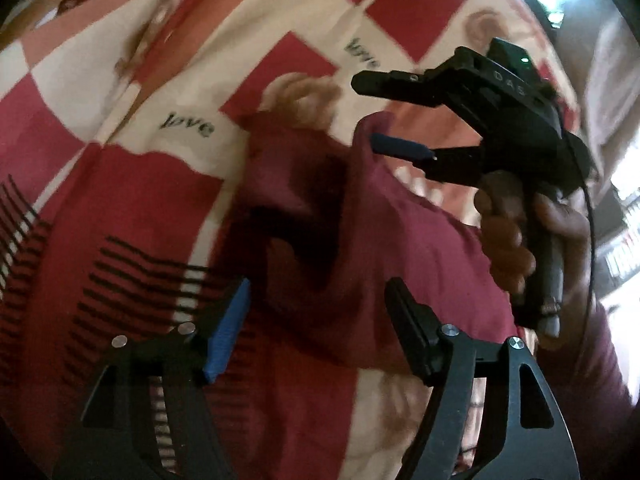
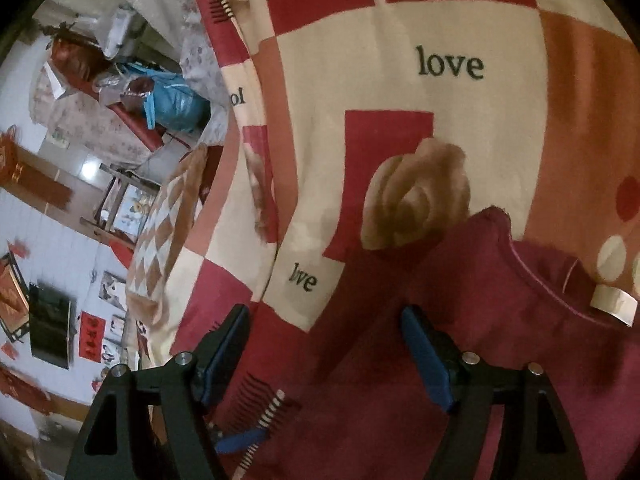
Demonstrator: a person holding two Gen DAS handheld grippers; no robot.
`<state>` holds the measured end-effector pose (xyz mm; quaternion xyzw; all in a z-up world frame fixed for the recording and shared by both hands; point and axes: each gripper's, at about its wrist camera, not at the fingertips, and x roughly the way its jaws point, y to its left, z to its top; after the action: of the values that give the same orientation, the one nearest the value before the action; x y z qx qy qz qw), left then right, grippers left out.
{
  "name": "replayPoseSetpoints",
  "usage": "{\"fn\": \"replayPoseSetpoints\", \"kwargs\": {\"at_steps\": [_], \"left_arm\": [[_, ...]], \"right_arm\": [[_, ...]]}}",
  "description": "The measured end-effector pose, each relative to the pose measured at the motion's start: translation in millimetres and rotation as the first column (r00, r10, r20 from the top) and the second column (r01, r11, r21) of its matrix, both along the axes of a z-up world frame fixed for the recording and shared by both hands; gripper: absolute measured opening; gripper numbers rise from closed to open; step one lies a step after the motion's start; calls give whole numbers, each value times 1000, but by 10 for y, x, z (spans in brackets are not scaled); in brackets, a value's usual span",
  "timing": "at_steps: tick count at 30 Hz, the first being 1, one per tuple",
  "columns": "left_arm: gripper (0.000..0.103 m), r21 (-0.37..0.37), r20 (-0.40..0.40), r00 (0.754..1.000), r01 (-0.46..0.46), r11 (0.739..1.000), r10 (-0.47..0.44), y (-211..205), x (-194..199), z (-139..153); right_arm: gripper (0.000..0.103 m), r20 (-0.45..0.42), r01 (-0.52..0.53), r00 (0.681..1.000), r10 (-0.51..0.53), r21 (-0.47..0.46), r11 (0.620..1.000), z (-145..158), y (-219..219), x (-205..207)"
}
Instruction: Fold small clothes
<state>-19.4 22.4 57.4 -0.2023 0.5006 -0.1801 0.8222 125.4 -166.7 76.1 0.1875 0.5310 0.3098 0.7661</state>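
The small maroon knit garment (image 2: 500,320) lies crumpled on a bed under a checked red-and-cream quilt printed with "love" (image 2: 400,80); its neckline with a white label faces away from the right claw (image 2: 324,356), whose blue-padded jaws stand wide apart, the right-hand one over the cloth, gripping nothing. The left claw (image 1: 316,328) hovers open above the same cloth, the garment's raised fold dead ahead; I judge the right claw nearer that fold; no containers show.
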Motion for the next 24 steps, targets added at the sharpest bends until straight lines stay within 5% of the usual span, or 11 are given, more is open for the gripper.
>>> {"fn": "replayPoseSetpoints", "kwargs": {"at_steps": [5, 9, 12, 14, 15, 16, 20, 24], "left_arm": [[70, 79, -37, 998, -46, 996, 49, -84, 183, -121], [70, 130, -27, 998, -56, 990, 60, -196, 344, -137], [70, 133, -10, 997, -80, 988, 82, -281, 466, -147], [61, 98, 16, 997, -83, 992, 81, -276, 493, -145], [44, 98, 36, 996, -89, 991, 86, -288, 493, -120], [39, 107, 63, 994, -93, 990, 86, -305, 481, -66], [31, 82, 172, 981, -108, 991, 92, -324, 362, 193], [29, 113, 235, 972, -17, 993, -10, -534, 293, 266]], "right_arm": [[78, -104, -46, 993, 47, 15, 999, -374, 298, 248], [78, -50, -40, 998, 45, 97, 995, -209, 210, 192], [79, -10, -18, 1000, 19, 66, 998, -29, -50, 65], [79, -7, -4, 1000, 4, 15, 1000, 17, -177, 17], [80, -21, 4, 1000, -4, -19, 1000, 19, -256, 4], [80, -28, 13, 1000, -14, -38, 999, 23, -324, -6], [82, -25, 56, 998, -57, -43, 998, 49, -510, 16], [89, -109, 70, 992, -66, 34, 997, -45, -522, 126]]}}
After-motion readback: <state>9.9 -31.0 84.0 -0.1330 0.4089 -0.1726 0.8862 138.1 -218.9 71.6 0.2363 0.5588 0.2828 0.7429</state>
